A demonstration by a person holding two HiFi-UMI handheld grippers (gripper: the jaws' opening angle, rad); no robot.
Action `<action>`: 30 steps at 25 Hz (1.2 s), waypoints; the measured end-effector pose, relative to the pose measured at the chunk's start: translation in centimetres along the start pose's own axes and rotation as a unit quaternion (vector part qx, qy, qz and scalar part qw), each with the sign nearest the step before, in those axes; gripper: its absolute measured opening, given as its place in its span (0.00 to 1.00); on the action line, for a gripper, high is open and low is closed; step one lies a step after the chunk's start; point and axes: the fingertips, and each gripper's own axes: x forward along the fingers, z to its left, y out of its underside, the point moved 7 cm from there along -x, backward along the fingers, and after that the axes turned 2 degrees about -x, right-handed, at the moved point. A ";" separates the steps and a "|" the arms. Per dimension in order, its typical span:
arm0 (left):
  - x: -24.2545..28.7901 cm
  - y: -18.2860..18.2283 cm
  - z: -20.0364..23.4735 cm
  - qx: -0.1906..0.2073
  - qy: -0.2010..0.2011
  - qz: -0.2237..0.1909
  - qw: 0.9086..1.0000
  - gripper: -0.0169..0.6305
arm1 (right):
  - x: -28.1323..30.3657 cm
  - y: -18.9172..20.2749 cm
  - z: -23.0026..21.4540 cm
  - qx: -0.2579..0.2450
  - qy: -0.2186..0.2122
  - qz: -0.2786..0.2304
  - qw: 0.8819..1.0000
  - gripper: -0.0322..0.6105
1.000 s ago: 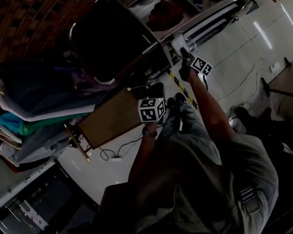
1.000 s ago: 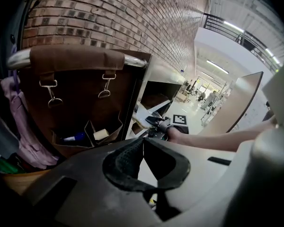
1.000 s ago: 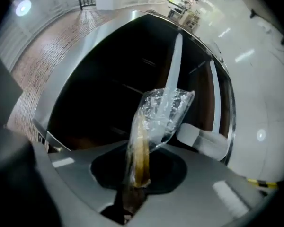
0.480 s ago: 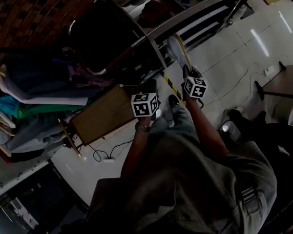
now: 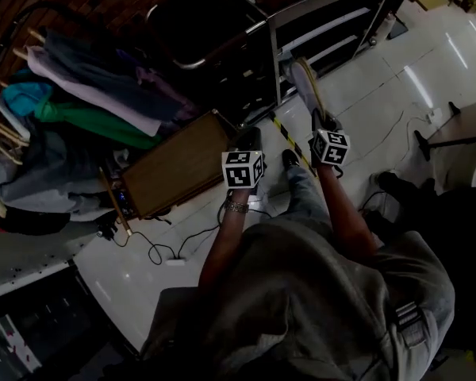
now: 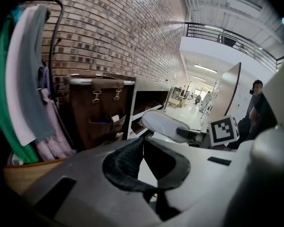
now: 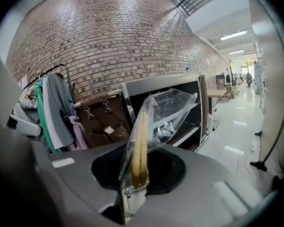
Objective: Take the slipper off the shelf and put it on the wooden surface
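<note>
A pale slipper (image 5: 305, 86) in a clear plastic bag stands on edge in my right gripper (image 5: 321, 121), out in front of the metal shelf (image 5: 333, 22). In the right gripper view the jaws are shut on the slipper (image 7: 138, 141), and its yellowish sole edges show between them. My left gripper (image 5: 250, 143) hangs at the near right corner of the wooden surface (image 5: 178, 173), jaws shut with nothing in them. The left gripper (image 6: 142, 141) view shows the slipper (image 6: 163, 124) to its right and the wooden surface (image 6: 19, 178) low at left.
A rack of hanging clothes (image 5: 71, 101) stands left of the wooden surface, with a dark case (image 5: 214, 46) behind it. Yellow-black tape (image 5: 289, 137) and a cable (image 5: 174, 248) lie on the white floor. A round table (image 5: 460, 129) is at the right.
My right gripper has drawn the slipper out of the shelf and back toward me, and it now stands clear of the shelf. The left gripper has stayed by the wooden surface.
</note>
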 end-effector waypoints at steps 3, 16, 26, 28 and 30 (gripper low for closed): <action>-9.2 6.8 2.9 -0.033 -0.042 -0.013 0.998 0.03 | -6.3 4.2 8.8 -0.025 -0.040 -0.004 0.999 0.14; -33.8 24.5 14.2 -0.225 -0.246 -0.059 0.941 0.03 | -17.3 18.9 43.5 -0.107 -0.371 0.145 0.911 0.14; -33.3 38.1 14.4 -0.304 -0.279 -0.012 0.911 0.03 | -12.8 38.1 37.7 0.041 -0.317 0.309 0.896 0.14; -31.5 39.6 14.4 -0.297 -0.263 -0.006 0.918 0.03 | -10.9 41.7 34.0 0.064 -0.282 0.322 0.901 0.14; -29.3 41.0 14.8 -0.285 -0.241 -0.004 0.928 0.03 | -8.8 45.5 30.4 0.070 -0.250 0.321 0.911 0.14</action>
